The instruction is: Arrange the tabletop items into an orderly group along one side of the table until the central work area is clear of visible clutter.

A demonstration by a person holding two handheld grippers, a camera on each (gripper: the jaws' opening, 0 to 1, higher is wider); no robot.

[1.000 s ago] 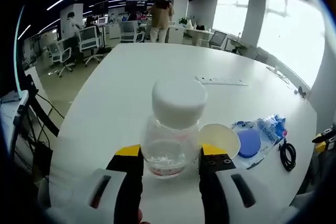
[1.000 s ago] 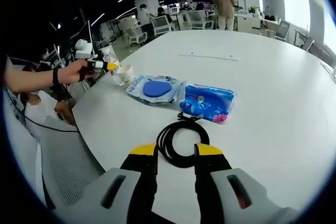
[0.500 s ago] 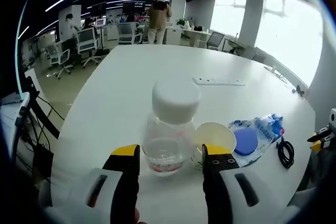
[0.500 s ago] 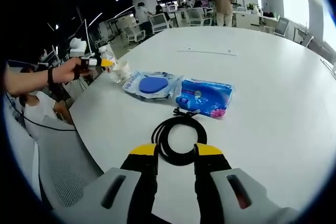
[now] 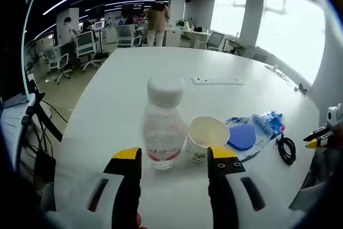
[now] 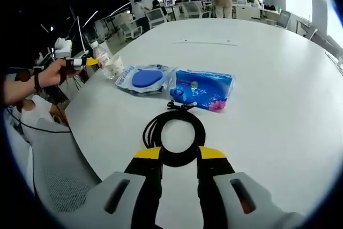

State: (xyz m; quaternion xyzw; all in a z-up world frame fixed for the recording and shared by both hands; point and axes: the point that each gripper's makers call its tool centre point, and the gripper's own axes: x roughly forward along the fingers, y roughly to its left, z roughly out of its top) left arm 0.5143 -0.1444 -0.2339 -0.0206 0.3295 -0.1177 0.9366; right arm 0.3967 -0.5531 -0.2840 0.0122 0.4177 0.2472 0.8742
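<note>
— where are my claws?

— my left claw [image 5: 172,156] is spread wide, nothing between its jaws. the clear bottle [image 5: 163,124] with the white cap stands upright on the white worktop [image 5: 161,68] just ahead of it, and the paper cup [image 5: 204,139] sits right beside the bottle. past the cup lie the clear pouch with a blue disc [image 5: 244,137] and the coiled black cable [image 5: 285,149].

— and my right?

— my right claw [image 6: 179,155] is also spread, a jaw at either side of the near edge of the black cable [image 6: 174,137]; i can't tell whether they touch it. beyond the coil lies the blue packet [image 6: 202,88], the pouch [image 6: 144,79] beside it, then cup [image 6: 113,66] and bottle [image 6: 101,56] near the worktop's edge.
</note>
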